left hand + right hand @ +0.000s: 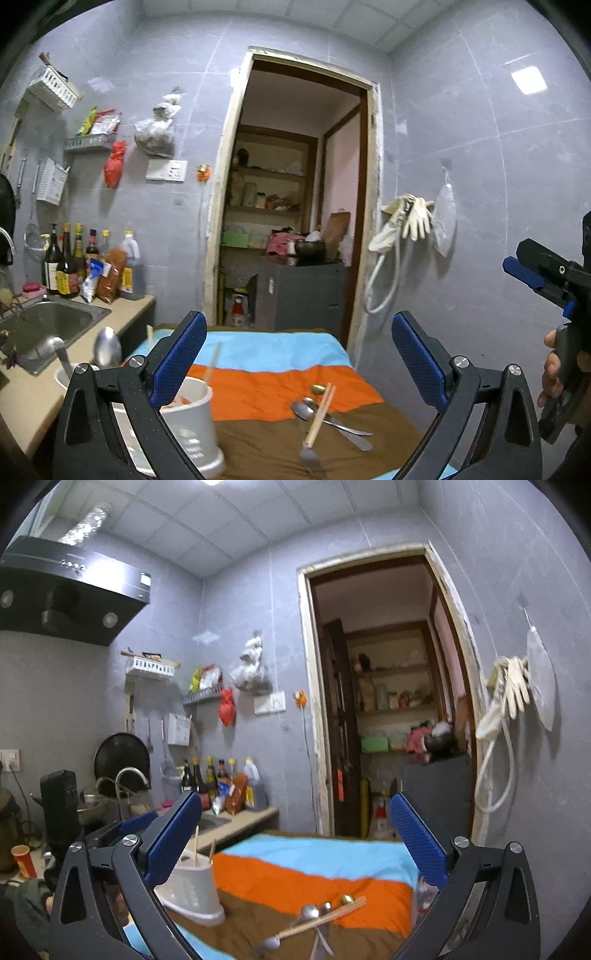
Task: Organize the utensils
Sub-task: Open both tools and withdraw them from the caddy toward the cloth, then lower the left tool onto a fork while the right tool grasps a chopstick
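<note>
Hovering level with both the left tool (299,354) and right tool (295,838) spread wide and empty, the next pick should come down on the wooden chopstick (320,415) crossing the steel spoons (314,408) on the striped cloth-covered counter (258,384), right of the grey plastic utensil holder (192,424).

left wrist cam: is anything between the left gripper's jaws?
No: the left gripper stands wide open with only the striped cloth behind the gap, the utensil holder beside it.
</note>
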`<state>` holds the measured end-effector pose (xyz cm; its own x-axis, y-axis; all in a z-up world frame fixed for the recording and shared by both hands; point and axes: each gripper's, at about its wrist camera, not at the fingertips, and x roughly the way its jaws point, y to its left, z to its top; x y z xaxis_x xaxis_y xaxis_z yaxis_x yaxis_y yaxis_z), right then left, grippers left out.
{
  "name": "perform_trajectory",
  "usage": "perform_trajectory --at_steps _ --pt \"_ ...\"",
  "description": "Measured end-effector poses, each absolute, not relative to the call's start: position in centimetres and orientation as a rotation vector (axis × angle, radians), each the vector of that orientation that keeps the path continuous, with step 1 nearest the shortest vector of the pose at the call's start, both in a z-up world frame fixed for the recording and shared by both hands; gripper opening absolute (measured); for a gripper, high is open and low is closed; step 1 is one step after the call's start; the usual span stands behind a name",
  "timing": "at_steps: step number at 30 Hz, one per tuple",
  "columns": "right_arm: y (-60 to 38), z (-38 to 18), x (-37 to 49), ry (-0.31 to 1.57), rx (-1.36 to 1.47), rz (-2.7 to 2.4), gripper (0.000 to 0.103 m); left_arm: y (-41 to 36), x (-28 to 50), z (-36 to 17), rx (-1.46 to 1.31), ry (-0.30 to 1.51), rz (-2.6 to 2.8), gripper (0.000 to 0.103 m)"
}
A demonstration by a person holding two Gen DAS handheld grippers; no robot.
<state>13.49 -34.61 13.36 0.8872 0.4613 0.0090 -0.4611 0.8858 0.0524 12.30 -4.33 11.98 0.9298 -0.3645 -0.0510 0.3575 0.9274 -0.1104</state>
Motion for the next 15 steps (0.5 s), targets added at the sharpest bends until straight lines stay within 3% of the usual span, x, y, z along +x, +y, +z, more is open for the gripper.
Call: perform_trajectory --at_steps 15 --pt "-38.4 5.1 20.2 0.286 0.114 0.446 0.103 -10.1 16.5 5.3 -0.023 0.332 -0.360 0.098"
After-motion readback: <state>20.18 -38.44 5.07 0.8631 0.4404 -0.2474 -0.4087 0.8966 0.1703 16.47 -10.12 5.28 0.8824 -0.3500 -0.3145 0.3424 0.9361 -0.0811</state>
